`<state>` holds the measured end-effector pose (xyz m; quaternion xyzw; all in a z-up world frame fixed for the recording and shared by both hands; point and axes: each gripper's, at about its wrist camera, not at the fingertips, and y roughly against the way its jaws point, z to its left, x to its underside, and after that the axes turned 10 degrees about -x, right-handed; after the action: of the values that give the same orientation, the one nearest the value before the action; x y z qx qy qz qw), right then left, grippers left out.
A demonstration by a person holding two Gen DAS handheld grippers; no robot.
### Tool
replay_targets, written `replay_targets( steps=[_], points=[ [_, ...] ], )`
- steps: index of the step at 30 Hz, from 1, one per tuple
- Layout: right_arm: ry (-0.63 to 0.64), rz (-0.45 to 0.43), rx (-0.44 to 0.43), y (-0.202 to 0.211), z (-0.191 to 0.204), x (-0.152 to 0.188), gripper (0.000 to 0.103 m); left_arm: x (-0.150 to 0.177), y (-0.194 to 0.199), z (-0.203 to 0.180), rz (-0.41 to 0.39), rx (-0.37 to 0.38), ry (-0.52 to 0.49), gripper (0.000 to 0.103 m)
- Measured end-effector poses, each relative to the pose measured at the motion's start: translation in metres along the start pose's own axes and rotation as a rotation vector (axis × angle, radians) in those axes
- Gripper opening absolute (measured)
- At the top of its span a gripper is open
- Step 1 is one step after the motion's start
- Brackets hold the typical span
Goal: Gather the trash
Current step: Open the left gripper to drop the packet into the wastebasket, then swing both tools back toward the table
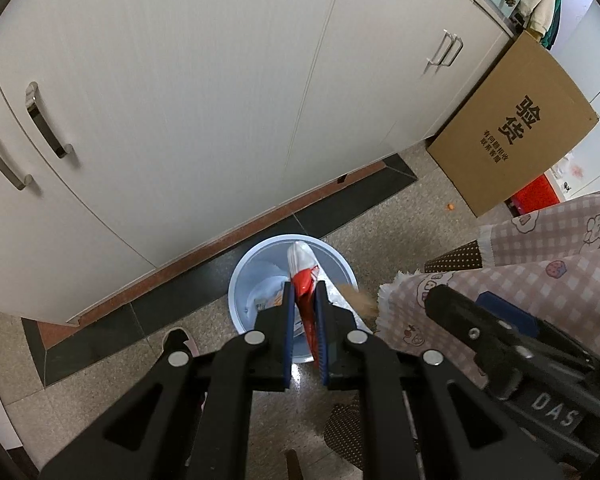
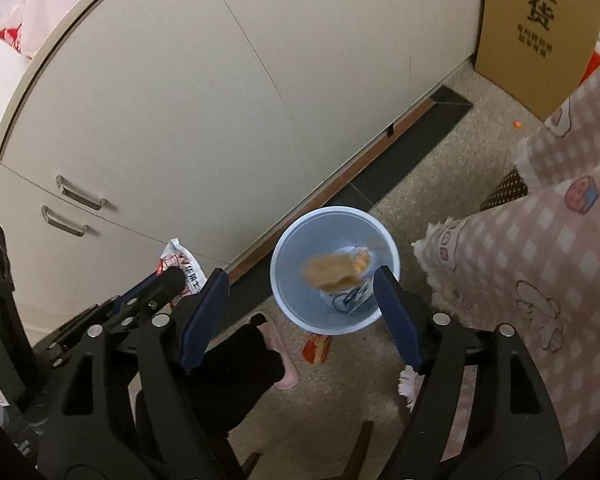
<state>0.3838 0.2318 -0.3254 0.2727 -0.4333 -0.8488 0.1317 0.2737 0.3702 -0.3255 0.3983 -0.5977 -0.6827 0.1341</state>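
My left gripper (image 1: 304, 292) is shut on a red and white snack wrapper (image 1: 303, 276) and holds it above the pale blue trash bin (image 1: 244, 268) on the floor. In the right wrist view the same wrapper (image 2: 180, 264) shows at the left gripper's tip. My right gripper (image 2: 300, 280) is open over the bin (image 2: 292, 300). A crumpled brown paper wad (image 2: 330, 272), blurred, is in the air above the bin's mouth; it also shows in the left wrist view (image 1: 358, 300). Wrappers lie at the bin's bottom (image 2: 348, 296).
White cabinet doors (image 1: 180, 100) stand behind the bin. A cardboard box (image 1: 512, 124) leans at the right. A pink checked tablecloth (image 2: 540, 264) hangs at the right. A small red-orange packet (image 2: 317, 349) lies on the floor by the bin, near a pink slipper (image 2: 278, 344).
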Motion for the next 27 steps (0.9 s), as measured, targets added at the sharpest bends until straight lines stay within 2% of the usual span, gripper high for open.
replay_targets(
  steps=[4, 15, 16, 18, 19, 20, 27],
  points=[
    [0.008, -0.016, 0.009, 0.001, 0.000, 0.000, 0.074, -0.001, -0.006, 0.000, 0.009, 0.001, 0.003, 0.010],
    [0.099, -0.201, 0.033, 0.042, 0.015, -0.001, 0.075, -0.008, -0.006, -0.013, 0.002, 0.044, -0.002, 0.012],
    [0.100, -0.218, 0.029, 0.046, 0.016, -0.001, 0.075, -0.010, -0.005, -0.013, 0.005, 0.051, 0.003, 0.017],
    [0.105, -0.246, 0.028, 0.052, 0.017, -0.001, 0.075, -0.012, -0.005, -0.013, 0.007, 0.063, 0.014, 0.040],
    [0.105, -0.253, 0.027, 0.055, 0.016, -0.001, 0.075, -0.013, -0.004, -0.013, 0.000, 0.058, 0.021, 0.056],
    [0.103, -0.256, 0.023, 0.057, 0.016, -0.001, 0.075, -0.013, -0.001, -0.012, -0.009, 0.055, 0.026, 0.059],
    [0.100, -0.289, 0.020, 0.077, 0.020, 0.005, 0.075, -0.014, 0.028, -0.014, -0.051, 0.067, 0.029, 0.060]
  ],
)
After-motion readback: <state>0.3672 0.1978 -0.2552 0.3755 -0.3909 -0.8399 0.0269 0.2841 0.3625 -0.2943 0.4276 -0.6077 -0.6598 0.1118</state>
